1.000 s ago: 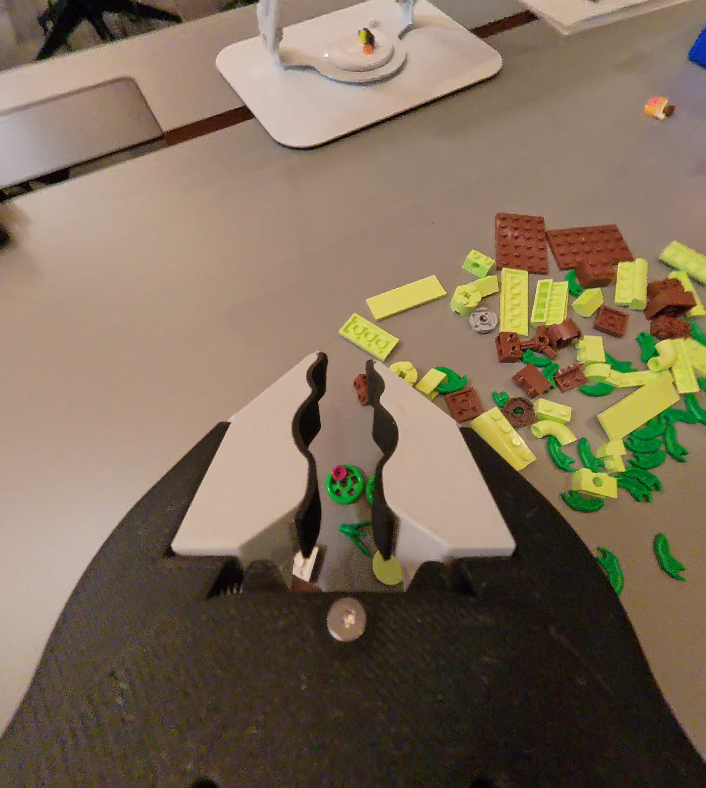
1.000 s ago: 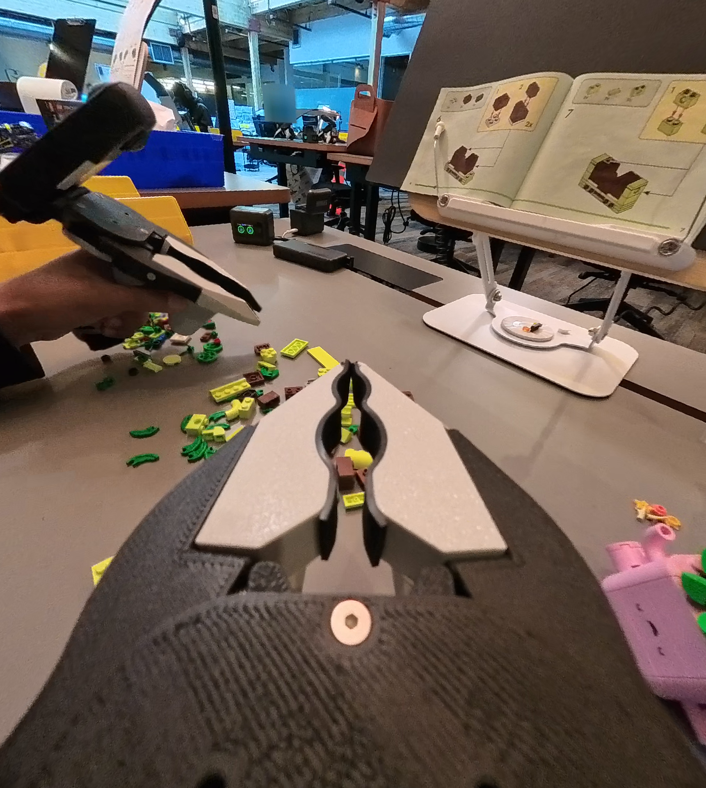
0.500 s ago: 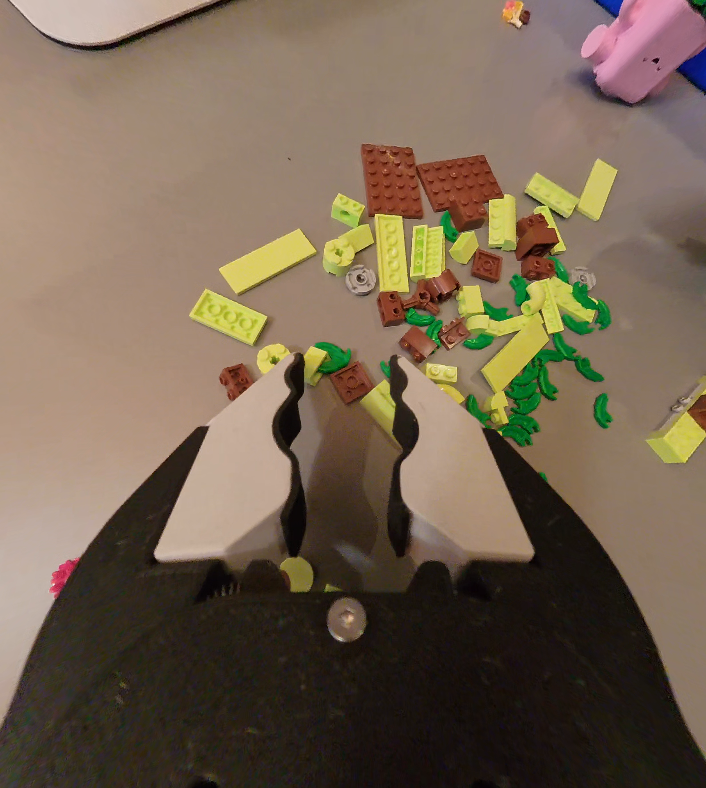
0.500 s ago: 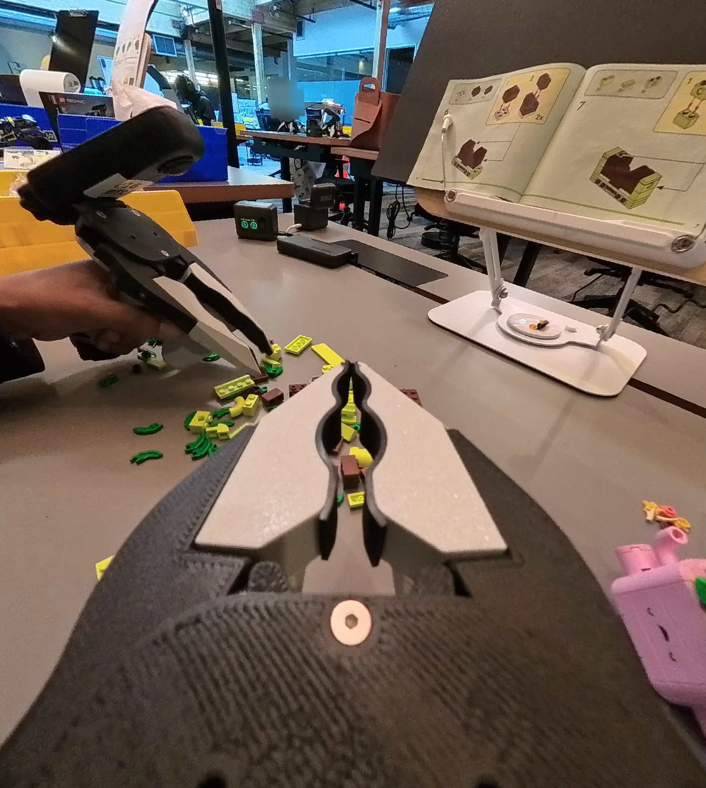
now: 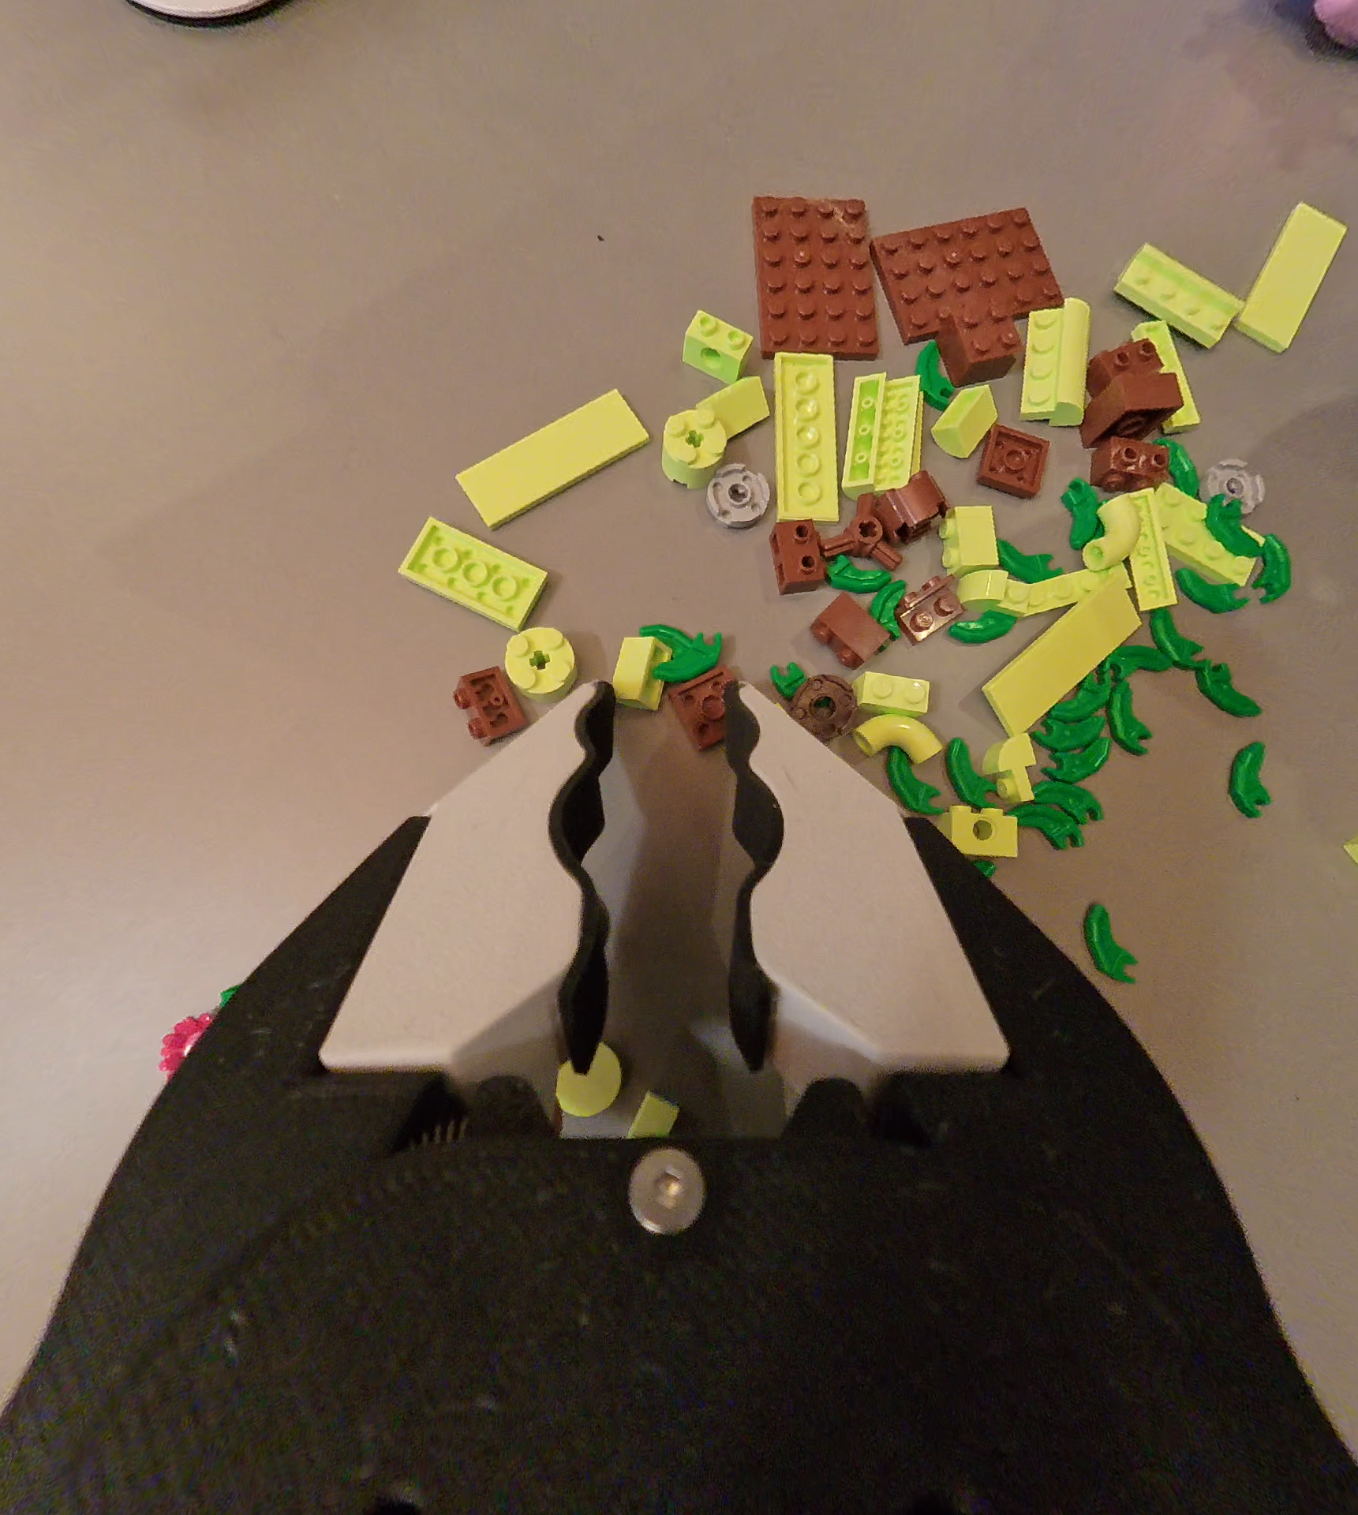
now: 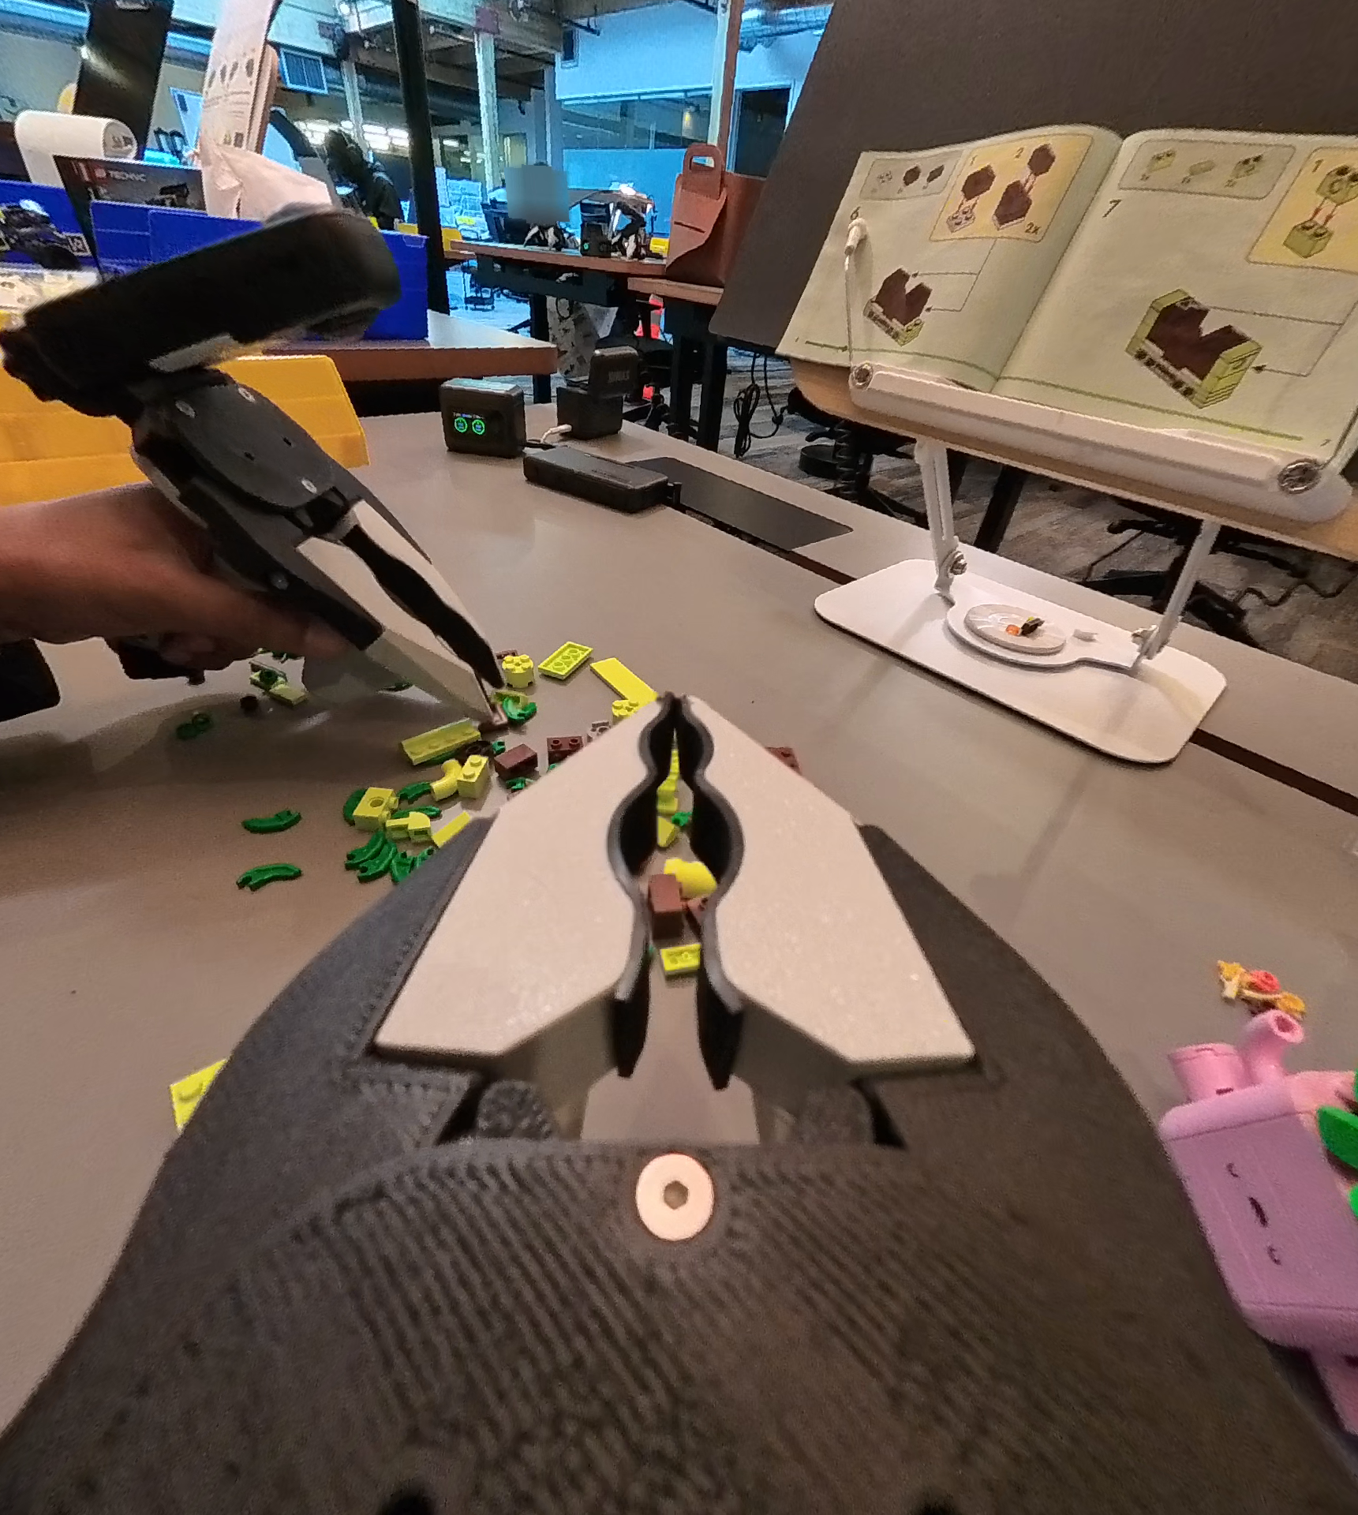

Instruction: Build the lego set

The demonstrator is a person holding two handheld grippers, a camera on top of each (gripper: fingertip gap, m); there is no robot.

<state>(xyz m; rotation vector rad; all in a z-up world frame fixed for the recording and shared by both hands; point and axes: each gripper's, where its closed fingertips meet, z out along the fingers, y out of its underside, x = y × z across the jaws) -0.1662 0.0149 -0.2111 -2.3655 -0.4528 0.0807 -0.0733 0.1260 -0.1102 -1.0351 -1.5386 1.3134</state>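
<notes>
- While the left gripper points steeply down at the grey surface, its jaws stand parted with nothing between them, the tips just at the near edge of the loose lego pile.
- Taking the small brown square plate at those tips as the landmark: a brown stud brick and a lime round brick lie to its left, a green leaf touches its far edge, and a dark brown round plate lies just to its right.
- Farther from it, two large brown plates lie side by side at the far edge of the pile, with lime plates and bricks between.
- Green curved leaves are scattered to the right of the landmark.
- From the right wrist view, a hand holds the left gripper, its tips down beside the landmark plate.
- Nearer that camera, the right gripper hangs above the pile, jaws pressed together at the tips and gripping nothing.
- Well to the right of the pile, an open instruction booklet rests on a white stand.
- A pink lego build topped with green pieces sits at the far right.
</notes>
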